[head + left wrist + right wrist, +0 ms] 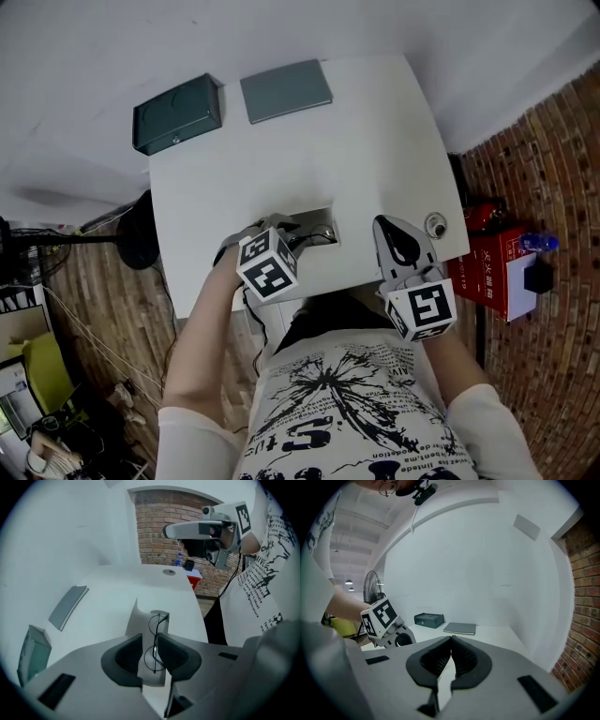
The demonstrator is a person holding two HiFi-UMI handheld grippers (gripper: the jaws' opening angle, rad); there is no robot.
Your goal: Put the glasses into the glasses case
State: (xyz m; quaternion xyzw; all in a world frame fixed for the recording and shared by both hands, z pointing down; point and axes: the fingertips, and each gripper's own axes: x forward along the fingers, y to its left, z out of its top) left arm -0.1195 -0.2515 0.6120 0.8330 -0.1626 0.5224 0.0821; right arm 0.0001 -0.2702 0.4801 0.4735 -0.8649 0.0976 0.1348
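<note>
At the near edge of the white bench (375, 122), the left hand-held gripper (150, 653) points steeply down with its jaws apart. Seen between them, the wire-framed glasses (157, 641) lie in the open pale case (136, 623), which sits on the bench. To the right, the right hand-held gripper (451, 641) hovers with its jaws together, holding nothing. At the far end, a dark green box (176, 114) and a flat grey pad (285, 90) lie side by side.

On the tabletop (375, 141), a box (176, 114) sits at the far left corner, with a flat pad (285, 90) just right of it along the far edge. The glasses case (138, 623) lies by the near edge, the glasses (156, 645) apparently inside it, below the left gripper (149, 639). The right gripper (398, 246) is over the near right corner.
</note>
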